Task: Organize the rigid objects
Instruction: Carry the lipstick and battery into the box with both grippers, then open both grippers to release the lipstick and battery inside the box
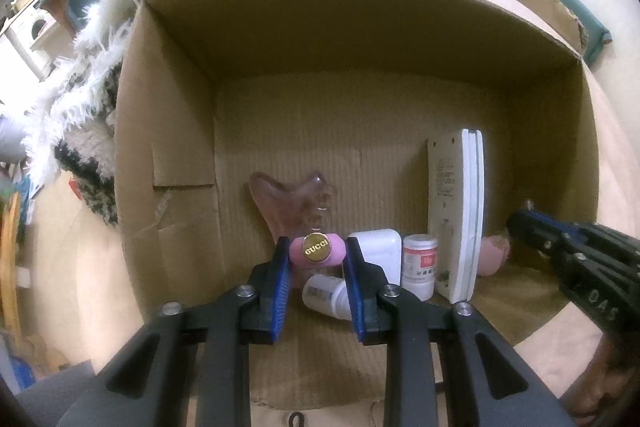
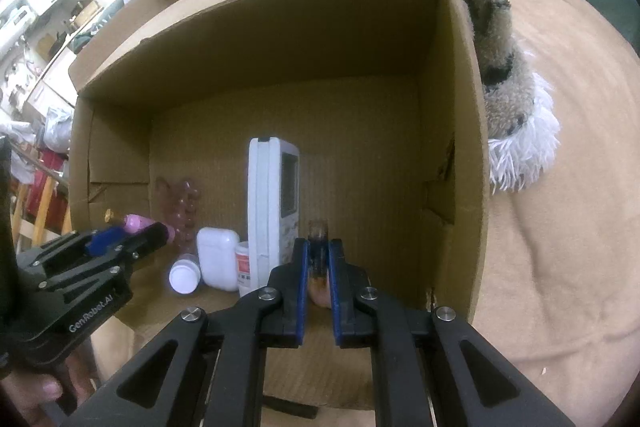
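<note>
I hold both tongs down inside the cardboard box [image 1: 168,131]. My left tongs [image 1: 316,259] grip a pink bottle [image 1: 318,251] with a gold cap, above the small white bottle [image 1: 324,293] lying near the box's front edge. My right tongs [image 2: 318,259] are clamped on a small brown-topped object [image 2: 319,227] just beside the upright white remote [image 2: 272,203], toward the box's right wall. A white case [image 2: 218,259] stands between them.

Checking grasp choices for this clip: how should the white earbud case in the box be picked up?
Take the white earbud case across its narrow rounded top, from above. It stands upright, with a bottle lying on one side and a small jar on the other, so side approaches look crowded.
</note>
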`<state>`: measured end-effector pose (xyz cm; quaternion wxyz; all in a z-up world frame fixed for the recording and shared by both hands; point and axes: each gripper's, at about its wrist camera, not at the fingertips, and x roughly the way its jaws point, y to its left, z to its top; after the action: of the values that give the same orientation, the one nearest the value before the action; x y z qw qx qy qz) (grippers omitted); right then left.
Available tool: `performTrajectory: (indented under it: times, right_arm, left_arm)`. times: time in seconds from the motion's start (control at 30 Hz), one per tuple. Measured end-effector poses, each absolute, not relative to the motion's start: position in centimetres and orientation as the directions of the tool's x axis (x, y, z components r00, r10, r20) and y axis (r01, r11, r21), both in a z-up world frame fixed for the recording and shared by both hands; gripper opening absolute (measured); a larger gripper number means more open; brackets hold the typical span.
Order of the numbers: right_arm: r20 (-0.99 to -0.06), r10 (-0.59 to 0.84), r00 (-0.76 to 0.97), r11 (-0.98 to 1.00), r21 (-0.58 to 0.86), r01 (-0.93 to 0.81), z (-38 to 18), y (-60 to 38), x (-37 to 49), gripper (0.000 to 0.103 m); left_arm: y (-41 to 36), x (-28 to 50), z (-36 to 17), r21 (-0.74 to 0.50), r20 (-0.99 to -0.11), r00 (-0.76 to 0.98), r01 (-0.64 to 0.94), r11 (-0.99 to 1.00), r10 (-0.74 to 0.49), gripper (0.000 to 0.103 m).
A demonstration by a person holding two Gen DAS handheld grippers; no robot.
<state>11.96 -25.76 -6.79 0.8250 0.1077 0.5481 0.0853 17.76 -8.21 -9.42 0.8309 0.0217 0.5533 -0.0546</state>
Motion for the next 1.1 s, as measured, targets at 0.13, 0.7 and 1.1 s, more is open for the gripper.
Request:
performTrajectory:
  times: [0.13, 0.7, 1.1]
  right_arm:
    - [-0.883, 0.259, 0.392, 0.962, 0.271, -0.027, -6.7, -25.6, 12.0, 0.011]
    - [-0.835, 0.344, 0.429, 0.932, 0.359, -0.05, -5.2, -25.5, 11.8, 0.063]
    - [-0.814, 0.353, 0.462, 0.926, 0.376, -0.045, -4.1, -26.2, 11.5, 0.075]
  left_arm:
    - [-8.1, 18.0, -9.9, -0.023, -0.924, 0.377, 0.107, 0.994, -0.062, 0.023]
    - [-8.7, 17.3, -8.8, 0.015, -0.911, 0.41, 0.113, 0.993, -0.033, 0.058]
    - [-7.9, 16.8, -7.5, 0.008, -0.904, 0.427, 0.095, 0.995, -0.033, 0.065]
